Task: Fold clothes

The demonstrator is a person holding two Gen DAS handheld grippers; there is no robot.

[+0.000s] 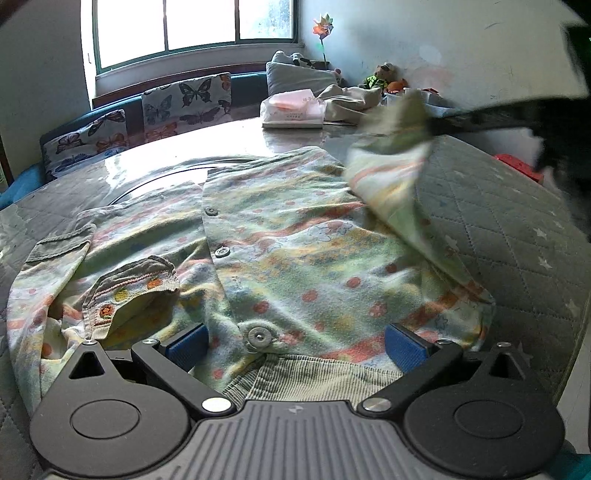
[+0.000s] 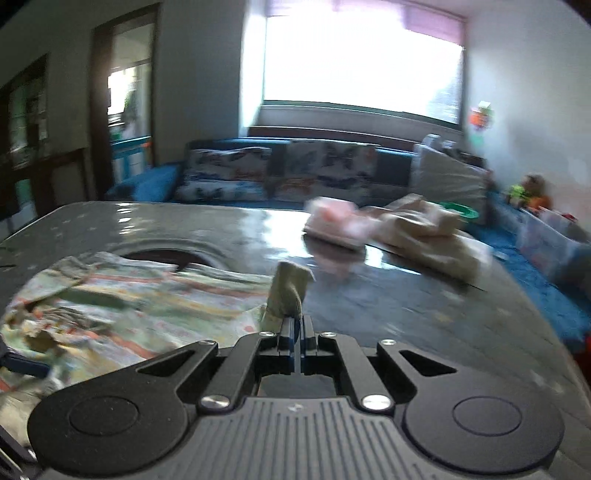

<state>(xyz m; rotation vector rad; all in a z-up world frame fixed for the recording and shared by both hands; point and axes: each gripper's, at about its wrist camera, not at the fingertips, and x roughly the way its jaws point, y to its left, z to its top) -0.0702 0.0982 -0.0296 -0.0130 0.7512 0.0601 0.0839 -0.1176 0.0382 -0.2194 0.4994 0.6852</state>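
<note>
1. Across the quilted table (image 1: 517, 221), a patterned baby cardigan (image 1: 295, 266) lies buttoned and spread flat.
2. Left gripper (image 1: 295, 345) hovers over its near hem, jaws apart.
3. Right gripper (image 2: 297, 325) is clamped on the raised sleeve cuff (image 2: 291, 291).

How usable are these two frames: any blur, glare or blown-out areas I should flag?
Left wrist view: shirt sharp, but its lifted sleeve and the right gripper are motion-smeared; window blown out, glare on the table. Right wrist view: blurred throughout, window overexposed, only the gripper body crisp.
</note>
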